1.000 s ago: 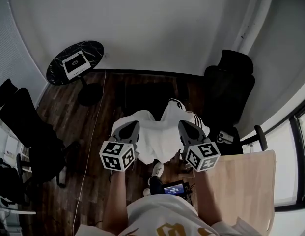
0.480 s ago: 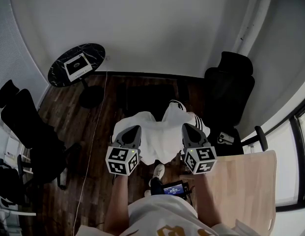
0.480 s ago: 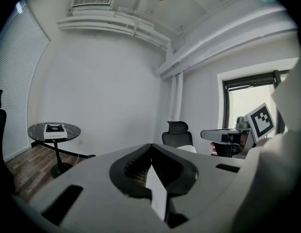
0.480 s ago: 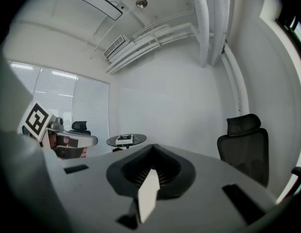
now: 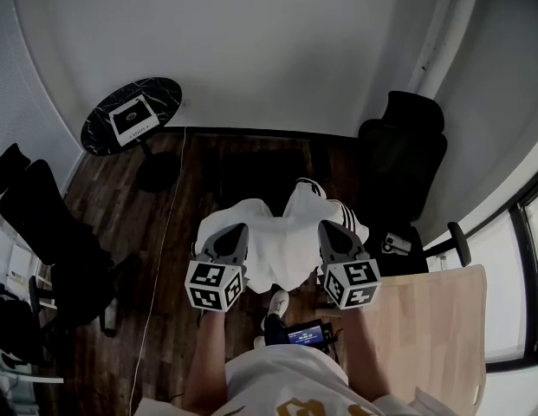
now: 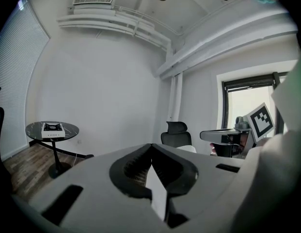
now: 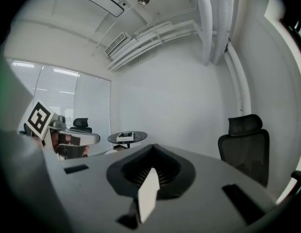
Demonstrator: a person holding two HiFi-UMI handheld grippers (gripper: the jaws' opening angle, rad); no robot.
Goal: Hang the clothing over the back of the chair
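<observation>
Holding a white garment (image 5: 281, 245) spread between the two tools, the person stands on the dark wood floor (image 5: 165, 267) with the cloth hanging in the air in front of the body, clear of any chair. The left gripper (image 5: 229, 235) has its jaws pressed together on a thin fold of the white fabric. The right gripper (image 5: 332, 232) is clamped the same way on the opposite edge. Each gripper view shows a sliver of cloth pinched where the jaws meet.

A black office chair (image 5: 405, 159) stands far right by the wall, a second black chair (image 5: 43, 219) sits at the left, and a round table (image 5: 134, 111) is far left.

The step in hand looks like carrying the garment toward a chair, with draping not yet begun. The right-hand chair seems the closer target, though which one is meant cannot be told. The next move likely calls for bringing both grippers to a backrest and raising the cloth above its top edge. The cloth would then be lowered so fabric falls on both sides before the jaws let go.
</observation>
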